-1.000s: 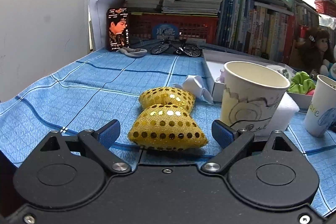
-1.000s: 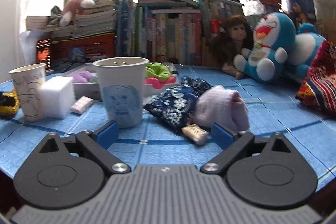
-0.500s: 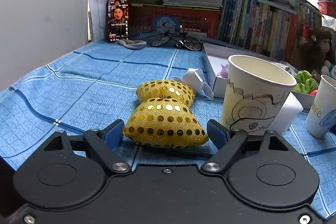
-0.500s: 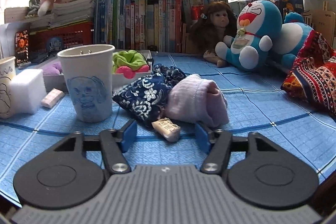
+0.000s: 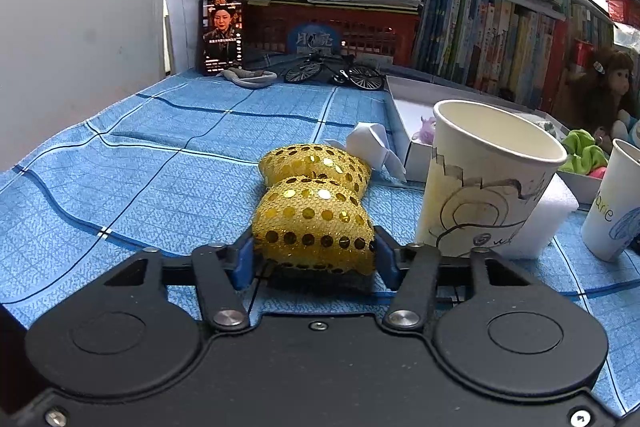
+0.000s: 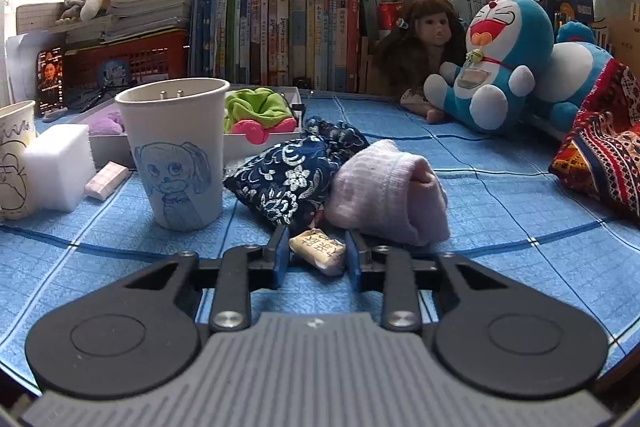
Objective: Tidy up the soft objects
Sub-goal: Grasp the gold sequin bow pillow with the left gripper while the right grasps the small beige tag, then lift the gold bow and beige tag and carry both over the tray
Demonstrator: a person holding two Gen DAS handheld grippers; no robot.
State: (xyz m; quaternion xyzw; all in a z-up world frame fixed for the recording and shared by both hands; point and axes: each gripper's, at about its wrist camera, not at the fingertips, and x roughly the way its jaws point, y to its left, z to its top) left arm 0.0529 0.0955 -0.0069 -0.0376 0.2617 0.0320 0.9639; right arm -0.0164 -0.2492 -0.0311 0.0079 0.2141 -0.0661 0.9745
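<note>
the left gripper [image 5: 314,259] pinches the near lobe of the gold sequined bow [image 5: 314,215], jaws closed against both sides, low on the blue checked table [image 5: 160,179], likely so the soft bow lifts cleanly. just right stands a drawn-on paper cup [image 5: 486,183]. the right gripper [image 6: 318,255] has nearly closed around a small wrapped candy [image 6: 318,250] lying near the pink sock [image 6: 390,193]; whether it is gripped firmly, i cannot tell.

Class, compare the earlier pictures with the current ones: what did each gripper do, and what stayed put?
Both closed in: the left gripper onto the gold sequined pillow, the right gripper around the small wrapped candy. The paper cups, pink sock and blue floral pouch stayed put.
</note>
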